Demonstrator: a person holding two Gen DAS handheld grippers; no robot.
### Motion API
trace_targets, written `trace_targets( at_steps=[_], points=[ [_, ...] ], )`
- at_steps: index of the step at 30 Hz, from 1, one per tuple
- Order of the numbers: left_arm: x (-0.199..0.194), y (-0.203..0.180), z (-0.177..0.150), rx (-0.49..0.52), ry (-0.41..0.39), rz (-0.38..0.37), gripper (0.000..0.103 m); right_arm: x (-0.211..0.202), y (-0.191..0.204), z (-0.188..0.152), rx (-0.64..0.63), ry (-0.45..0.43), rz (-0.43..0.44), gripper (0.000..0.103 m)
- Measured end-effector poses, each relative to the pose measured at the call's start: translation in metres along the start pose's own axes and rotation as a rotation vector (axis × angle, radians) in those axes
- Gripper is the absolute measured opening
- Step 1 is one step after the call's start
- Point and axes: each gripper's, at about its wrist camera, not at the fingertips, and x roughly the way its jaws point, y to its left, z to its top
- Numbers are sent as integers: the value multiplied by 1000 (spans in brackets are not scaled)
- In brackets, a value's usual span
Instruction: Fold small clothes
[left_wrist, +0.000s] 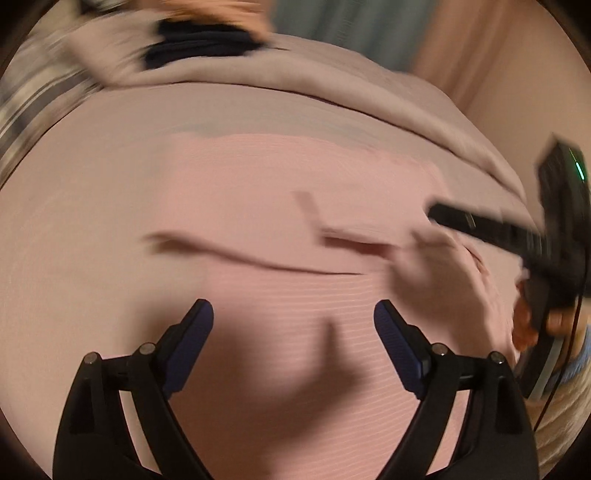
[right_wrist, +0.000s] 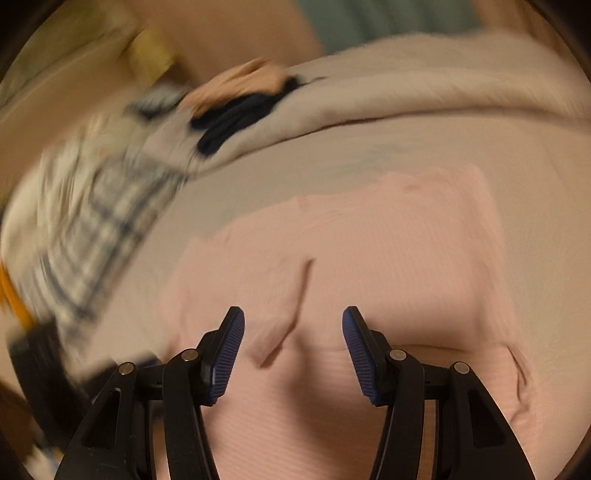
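lying flat, the pink garment (right_wrist: 369, 240) sits under both released hand-held grippers, with plaid cloth (right_wrist: 92, 221) piled nearby

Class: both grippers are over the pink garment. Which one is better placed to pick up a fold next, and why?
Probably right. The right gripper is open with a raised flap edge of the pink garment between its fingers. The left gripper is open over flat cloth, with no edge between its fingers.

Pink ribbed garment (right_wrist: 369, 251) spread flat on pale bed cover (right_wrist: 424, 133), partly folded: overlapping layers, fold edges across middle, small flap (right_wrist: 273, 339) turned over near front edge.
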Motion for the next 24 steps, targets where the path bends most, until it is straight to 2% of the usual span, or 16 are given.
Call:
trace_targets(
  at_steps=[3, 6, 8, 10, 11, 13, 15, 19, 20, 24],
  points=[
    [-11, 39, -9, -139, -18, 10, 89, 19, 46, -5, -214, 4, -55, 56],
    [-17, 71, -20, -272, -26, -4, 89, 34, 74, -5, -331, 6, -46, 55],
    [-21, 79, -26, -315, -26, -5, 89, 56, 90, -4, -427, 54, -102, 54],
    [-22, 85, -25, -329, -26, 1, 89, 78, 96, -4, -494, 116, -149, 49],
    [-22, 85, -23, -328, -26, 3, 89, 85, 94, -3, -495, 143, -164, 48],
    [-20, 86, -20, -327, -26, 6, 89, 97, 88, 2, -477, 173, -193, 36],
    [-18, 84, -16, -325, -24, 4, 89, 98, 81, 8, -444, 161, -184, 9],
    [-14, 81, -14, -304, -18, -5, 89, 73, 58, 30, -290, 37, -141, 9],
    [-12, 79, -12, -298, -16, -8, 89, 57, 44, 41, -210, -32, -124, 9],
    [-7, 71, -7, -268, -11, -13, 89, 0, 2, 56, -34, -224, -102, 9]
  ],
)
